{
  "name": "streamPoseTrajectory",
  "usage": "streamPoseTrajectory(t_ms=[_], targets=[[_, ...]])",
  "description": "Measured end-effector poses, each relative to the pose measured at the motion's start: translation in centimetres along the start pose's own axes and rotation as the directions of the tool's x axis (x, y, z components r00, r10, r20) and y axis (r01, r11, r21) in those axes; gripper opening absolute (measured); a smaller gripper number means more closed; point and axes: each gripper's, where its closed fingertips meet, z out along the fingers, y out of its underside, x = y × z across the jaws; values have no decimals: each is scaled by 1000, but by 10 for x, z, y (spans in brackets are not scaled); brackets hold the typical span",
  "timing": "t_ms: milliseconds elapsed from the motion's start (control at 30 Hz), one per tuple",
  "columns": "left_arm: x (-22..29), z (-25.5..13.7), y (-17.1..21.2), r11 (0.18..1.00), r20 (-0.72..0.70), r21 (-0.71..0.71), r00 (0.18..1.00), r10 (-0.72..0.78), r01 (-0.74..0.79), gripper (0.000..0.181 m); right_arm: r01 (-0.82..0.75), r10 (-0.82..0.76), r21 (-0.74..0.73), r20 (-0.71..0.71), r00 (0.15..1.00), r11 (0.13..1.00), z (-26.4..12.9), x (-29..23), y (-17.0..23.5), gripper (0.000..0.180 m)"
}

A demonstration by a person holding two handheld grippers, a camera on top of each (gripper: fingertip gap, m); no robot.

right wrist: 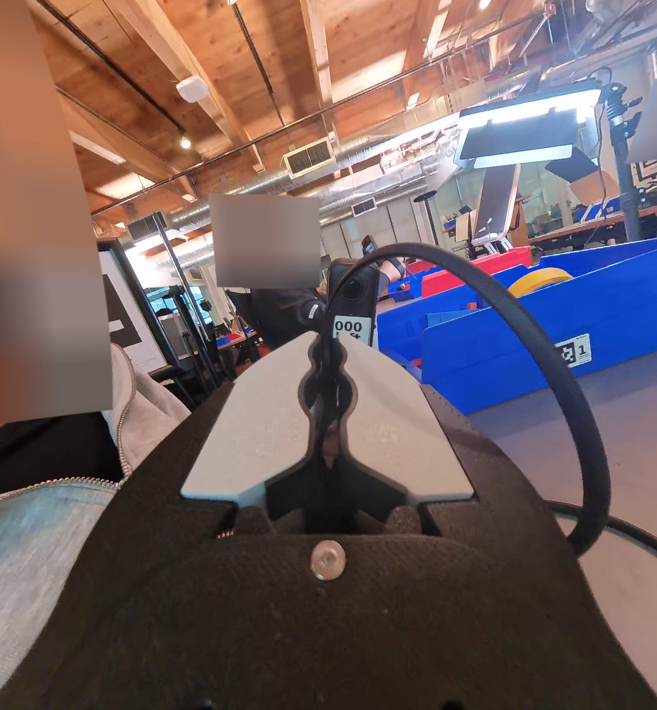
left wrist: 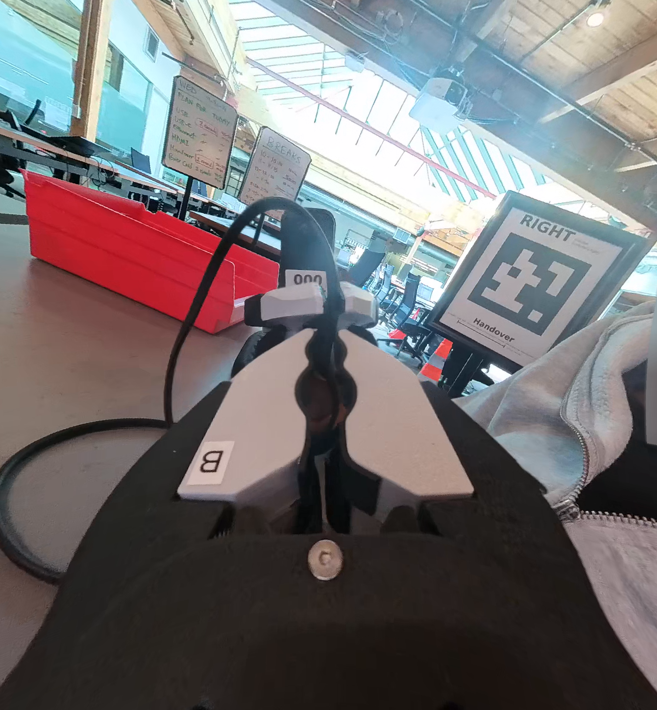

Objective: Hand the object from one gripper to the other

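A black cable (left wrist: 204,292) loops up from the grey table (left wrist: 69,365) and passes between the grey fingers of my left gripper (left wrist: 325,345), which is shut on it. Facing it, just beyond its tips, the right gripper (left wrist: 328,303) also holds the cable. In the right wrist view my right gripper (right wrist: 328,345) is shut on the same cable (right wrist: 511,303), which arcs to the right and down to the table. The left gripper's black camera body (right wrist: 351,299) stands close behind the tips.
A red bin (left wrist: 127,246) lies on the table at the left. A framed marker sign (left wrist: 530,276) stands at the right. A blue bin (right wrist: 549,330) holds a yellow tape roll (right wrist: 538,278). A person's grey zip jacket (left wrist: 588,403) is close by. My two grippers' fingertips are within a few centimetres of each other.
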Motion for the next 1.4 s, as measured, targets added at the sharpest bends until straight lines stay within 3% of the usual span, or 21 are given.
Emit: streamPoseTrajectory(t_ms=[100, 233, 333, 500, 633, 800, 867, 933, 967, 1100, 1200, 1400], targets=[[-5, -3, -6, 999, 34, 34, 999, 2, -3, 6, 1, 0, 20, -25, 1000, 1000, -2, 4, -3, 11], [-15, -19, -29, 979, 52, 190, 995, -82, 70, 5, 9, -7, 26, -47, 999, 1000, -1, 6, -4, 22], [-14, -27, -41, 956, 20, 275, 994, -111, 101, 5, 39, -45, -56, -99, 994, 998, 1, 13, 7, 24], [-12, -24, -39, 961, 10, 258, 994, -107, 101, 6, 131, -149, -164, -102, 984, 978, 4, 10, 22, 8], [-10, -20, -35, 967, -2, 225, 993, -122, 119, 26, 86, -95, -92, -91, 991, 992, 1, 10, 11, 6], [-5, -4, -8, 996, 4, 44, 997, -74, 74, 31, 68, -69, -10, -85, 994, 998, -4, 9, -1, 6], [-8, 0, 3, 1000, 58, -25, 998, 0, 1, 29, 79, -81, -21, -86, 993, 997, -3, 8, 0, 6], [-9, 1, 9, 997, 72, -62, 996, 53, -49, 14, 94, -97, -35, -89, 991, 995, -2, 8, 3, 6], [-5, 1, 8, 996, 55, -60, 996, 63, -60, 6, 101, -104, -40, -94, 990, 994, -1, 9, 3, 6], [-8, -3, -1, 1000, 61, -1, 998, 24, -24, 5, 114, -116, -21, -130, 985, 993, -3, 13, -1, 9], [-8, -10, -15, 995, 29, 90, 999, -42, 39, 6, 68, -72, -31, -131, 989, 997, -6, 15, -1, 23], [-9, -9, -13, 997, 43, 76, 999, -27, 23, 5, 25, -37, -83, -151, 988, 996, -13, 22, 1, 36]])
